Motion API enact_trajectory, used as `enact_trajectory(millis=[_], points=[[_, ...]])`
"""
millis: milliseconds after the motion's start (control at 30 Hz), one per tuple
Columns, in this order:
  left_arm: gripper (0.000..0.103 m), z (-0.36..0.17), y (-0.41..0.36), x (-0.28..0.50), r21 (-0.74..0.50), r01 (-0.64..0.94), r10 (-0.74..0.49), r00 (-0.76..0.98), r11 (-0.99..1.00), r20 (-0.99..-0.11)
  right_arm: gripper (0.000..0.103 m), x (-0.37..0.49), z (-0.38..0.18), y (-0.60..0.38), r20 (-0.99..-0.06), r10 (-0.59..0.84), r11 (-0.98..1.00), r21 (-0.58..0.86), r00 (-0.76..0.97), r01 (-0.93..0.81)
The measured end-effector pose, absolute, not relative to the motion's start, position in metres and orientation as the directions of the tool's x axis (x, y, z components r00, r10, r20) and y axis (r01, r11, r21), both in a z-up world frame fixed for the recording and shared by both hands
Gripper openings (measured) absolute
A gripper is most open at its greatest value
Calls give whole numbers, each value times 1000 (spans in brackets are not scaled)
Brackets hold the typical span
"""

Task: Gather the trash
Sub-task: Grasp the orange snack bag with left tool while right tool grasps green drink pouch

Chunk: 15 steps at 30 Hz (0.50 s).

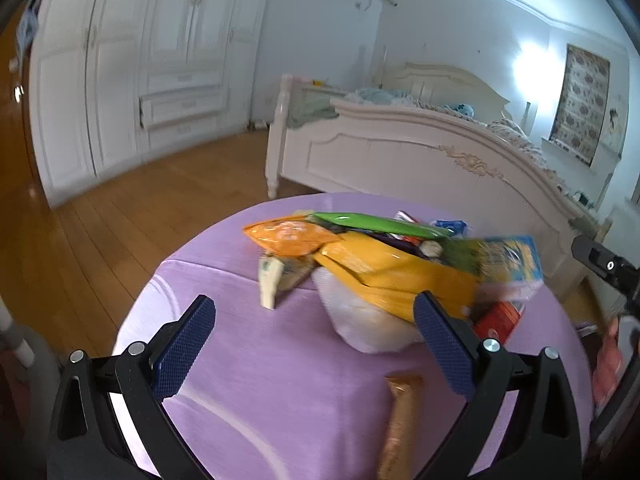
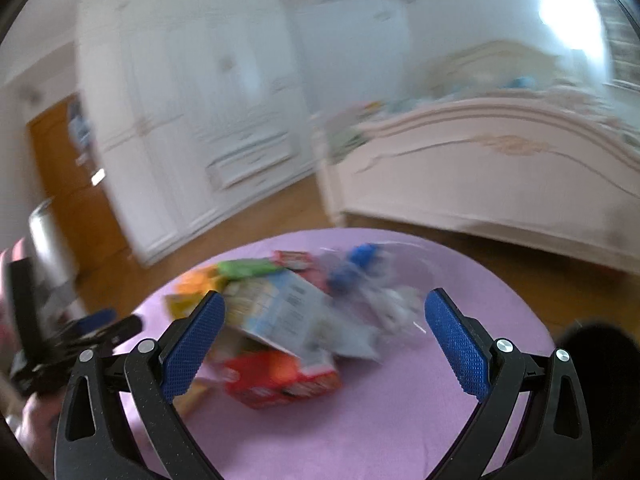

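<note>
Purple table (image 1: 248, 360) holds blurred, unreadable wrappers (image 1: 384, 268); both claws empty.

Heap of trash on the purple-covered table (image 1: 248, 380): an orange snack bag (image 1: 290, 238) and a green packet (image 1: 380, 226) lie on top, a yellow bag (image 1: 384, 276) slopes across a white bag (image 1: 368, 324), a red box (image 2: 280, 380) lies at the heap's edge. A brown wrapper (image 1: 400, 424) lies apart, nearer.

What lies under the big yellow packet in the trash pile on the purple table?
A white bag bulges out beneath the yellow packet, resting on the purple table. Whatever lies deeper under the packet is covered.
</note>
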<state>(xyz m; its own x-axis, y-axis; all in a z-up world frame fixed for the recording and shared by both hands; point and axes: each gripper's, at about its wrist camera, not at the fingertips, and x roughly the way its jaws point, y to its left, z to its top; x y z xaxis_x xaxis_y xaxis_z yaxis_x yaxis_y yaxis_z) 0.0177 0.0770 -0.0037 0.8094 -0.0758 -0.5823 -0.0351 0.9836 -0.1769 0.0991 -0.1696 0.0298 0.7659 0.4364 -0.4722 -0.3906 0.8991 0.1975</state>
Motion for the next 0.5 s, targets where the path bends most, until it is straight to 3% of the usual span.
enact_trajectory(millis=[200, 367, 433, 500], points=[[98, -3, 120, 59, -262, 29, -191, 761, 965, -620, 98, 175, 72, -104, -620, 579, 776, 221, 529, -590], [98, -14, 131, 101, -265, 98, -255, 702, 959, -664, 95, 224, 61, -37, -806, 427, 736, 45, 411, -676], [98, -16, 135, 117, -283, 134, -295, 684, 950, -667, 84, 244, 49, -14, -866, 375, 715, 44, 331, -697], [98, -18, 134, 131, -291, 149, -314, 664, 945, -679, 83, 257, 38, -1, -900, 334, 701, 37, 281, -712]])
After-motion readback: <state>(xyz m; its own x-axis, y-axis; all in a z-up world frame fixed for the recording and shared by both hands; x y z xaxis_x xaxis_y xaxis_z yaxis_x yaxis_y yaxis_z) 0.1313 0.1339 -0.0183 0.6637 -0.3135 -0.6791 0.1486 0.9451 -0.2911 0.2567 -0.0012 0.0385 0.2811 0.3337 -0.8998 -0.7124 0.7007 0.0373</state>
